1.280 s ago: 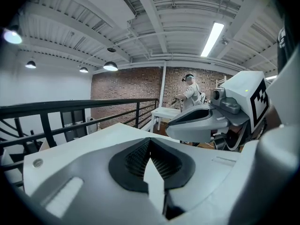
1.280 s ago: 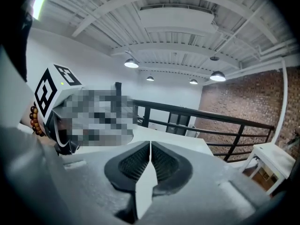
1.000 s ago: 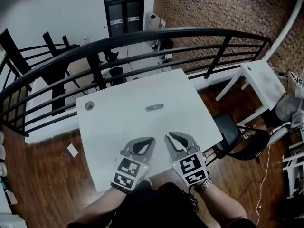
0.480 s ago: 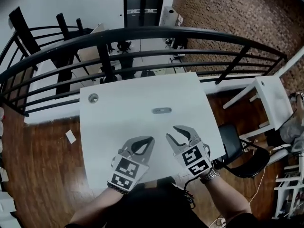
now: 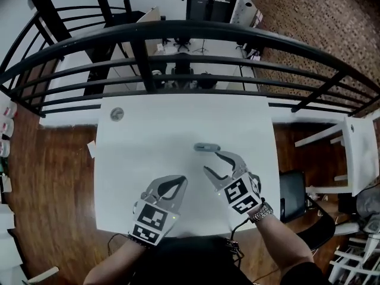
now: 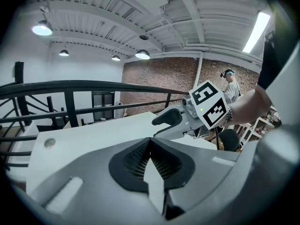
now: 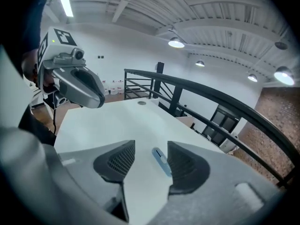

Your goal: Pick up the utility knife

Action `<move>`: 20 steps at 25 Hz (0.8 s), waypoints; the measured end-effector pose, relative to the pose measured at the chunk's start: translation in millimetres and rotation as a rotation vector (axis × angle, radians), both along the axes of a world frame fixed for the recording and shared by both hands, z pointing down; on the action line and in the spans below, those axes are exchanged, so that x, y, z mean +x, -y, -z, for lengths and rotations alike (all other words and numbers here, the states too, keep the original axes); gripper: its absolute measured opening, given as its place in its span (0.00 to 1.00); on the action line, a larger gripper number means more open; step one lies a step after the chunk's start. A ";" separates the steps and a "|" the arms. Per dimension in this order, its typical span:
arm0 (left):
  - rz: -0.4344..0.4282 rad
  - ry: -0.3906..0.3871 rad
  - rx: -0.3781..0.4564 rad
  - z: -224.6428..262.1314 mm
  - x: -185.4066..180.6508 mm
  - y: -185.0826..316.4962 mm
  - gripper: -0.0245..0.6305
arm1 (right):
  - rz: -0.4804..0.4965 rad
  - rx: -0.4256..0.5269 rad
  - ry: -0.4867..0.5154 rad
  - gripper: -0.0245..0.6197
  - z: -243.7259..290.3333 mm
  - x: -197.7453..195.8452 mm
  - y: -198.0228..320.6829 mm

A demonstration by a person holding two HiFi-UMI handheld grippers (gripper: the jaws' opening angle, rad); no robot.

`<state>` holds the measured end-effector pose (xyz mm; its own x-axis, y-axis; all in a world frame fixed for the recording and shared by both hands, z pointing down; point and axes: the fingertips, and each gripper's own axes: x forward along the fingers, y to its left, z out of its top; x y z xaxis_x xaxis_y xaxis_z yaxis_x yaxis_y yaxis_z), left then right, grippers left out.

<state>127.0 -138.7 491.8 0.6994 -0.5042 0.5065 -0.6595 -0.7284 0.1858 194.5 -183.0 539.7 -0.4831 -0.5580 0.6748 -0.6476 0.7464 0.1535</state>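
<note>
A grey utility knife (image 5: 206, 147) lies flat near the middle of the white table (image 5: 136, 153). My right gripper (image 5: 212, 161) hovers just short of it, its jaws opening. In the right gripper view the knife (image 7: 161, 161) shows through the gap of the right gripper (image 7: 146, 159), on the table just beyond the tips, untouched by either pad. My left gripper (image 5: 180, 181) is over the table's near part, left of the right one, shut on nothing. In the left gripper view the left gripper (image 6: 150, 142) has its pads together, and the right gripper (image 6: 169, 118) shows ahead.
A round grommet (image 5: 117, 114) sits in the table's far left corner. A black railing (image 5: 196, 31) runs along the far edge. A black chair (image 5: 294, 195) stands right of the table, a small white table (image 5: 359, 153) beyond it. A person (image 6: 229, 84) stands far right.
Both grippers have moved forward over the table, the right one farther, up to the knife. The right jaws have gone from nearly shut to wide apart. The left stays shut.
</note>
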 end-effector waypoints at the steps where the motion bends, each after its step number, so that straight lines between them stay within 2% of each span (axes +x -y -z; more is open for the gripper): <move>1: 0.013 0.008 -0.010 -4.8 4.4 4.3 0.06 | 0.022 -0.004 0.005 0.35 -5.8 3.6 7.9; 10: 0.100 0.066 -0.094 -40.4 16.1 28.6 0.06 | 0.201 -0.044 0.000 0.38 -62.1 1.5 53.6; 20: 0.140 0.103 -0.165 -70.7 24.7 39.4 0.06 | 0.360 -0.090 -0.007 0.38 -106.4 -17.3 65.6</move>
<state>151.7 -178.1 562.5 0.5688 -0.4971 0.6553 -0.7735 -0.5941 0.2207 177.2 -248.6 646.1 -0.6329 -0.2917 0.7172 -0.3405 0.9368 0.0805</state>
